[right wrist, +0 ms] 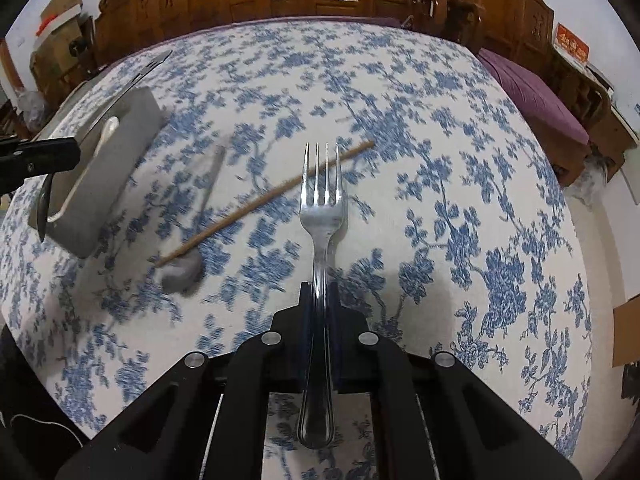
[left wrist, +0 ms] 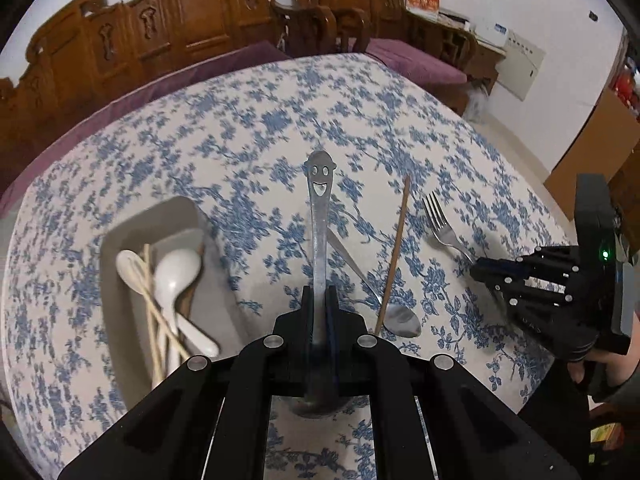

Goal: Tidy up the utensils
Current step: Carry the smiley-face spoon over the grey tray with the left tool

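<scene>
Pointing steeply down over the table, both grippers. Clamping tight on the stem of a smiley-handled metal spoon (left wrist: pixel 319 216) with the left gripper (left wrist: pixel 319 300), its jaws nearly closed around the metal, the smiling handle end sticking forward and the bowl hanging back beneath the gripper body. Clamping likewise with the right gripper (right wrist: pixel 320 300), jaws nearly closed on the handle of a steel fork (right wrist: pixel 322 216), tines reaching forward over the cloth. Showing up in the left wrist view at the right edge, that same right gripper, gripped by a person's hand (left wrist: pixel 596 368).

Spreading under everything, a round table in a white tablecloth (right wrist: pixel 460 208) with blue flowers. Standing beyond its far edge, carved wooden furniture (left wrist: pixel 168 32) with purple cushions (left wrist: pixel 416 64), a white wall, and brown cardboard boxes (left wrist: pixel 592 144) at the side.

Sitting on the cloth to the left of the held spoon, a grey tray (left wrist: pixel 116 264) containing a white ceramic spoon (left wrist: pixel 176 276), a second pale spoon and pale chopsticks (left wrist: pixel 154 312) lying crossed over them. Lying loose on the cloth between the two grippers, a plain metal spoon (left wrist: pixel 400 320) and a single brown chopstick (left wrist: pixel 394 256), the chopstick crossing over the spoon close to its bowl.
</scene>
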`<action>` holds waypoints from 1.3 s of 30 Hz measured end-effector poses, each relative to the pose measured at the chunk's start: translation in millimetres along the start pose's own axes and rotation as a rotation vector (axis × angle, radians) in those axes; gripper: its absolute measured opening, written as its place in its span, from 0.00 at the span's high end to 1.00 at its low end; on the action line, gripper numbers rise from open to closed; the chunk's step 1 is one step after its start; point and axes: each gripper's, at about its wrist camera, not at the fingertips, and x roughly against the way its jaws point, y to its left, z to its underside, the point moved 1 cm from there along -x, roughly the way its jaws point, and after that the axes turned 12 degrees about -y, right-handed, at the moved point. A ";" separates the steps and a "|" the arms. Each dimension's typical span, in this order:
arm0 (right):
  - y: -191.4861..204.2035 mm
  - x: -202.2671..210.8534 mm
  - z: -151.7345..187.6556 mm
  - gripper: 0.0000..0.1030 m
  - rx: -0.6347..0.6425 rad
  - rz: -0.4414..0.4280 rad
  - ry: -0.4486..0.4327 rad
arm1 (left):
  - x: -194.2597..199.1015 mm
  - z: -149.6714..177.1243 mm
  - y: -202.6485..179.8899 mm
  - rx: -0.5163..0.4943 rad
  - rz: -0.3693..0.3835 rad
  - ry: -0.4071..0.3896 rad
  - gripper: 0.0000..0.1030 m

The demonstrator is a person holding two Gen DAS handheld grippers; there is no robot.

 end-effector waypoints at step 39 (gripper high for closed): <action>128.8 28.0 -87.1 0.91 0.129 -0.204 -0.125 | -10.3 39.8 132.5 0.235 -0.112 0.042 0.95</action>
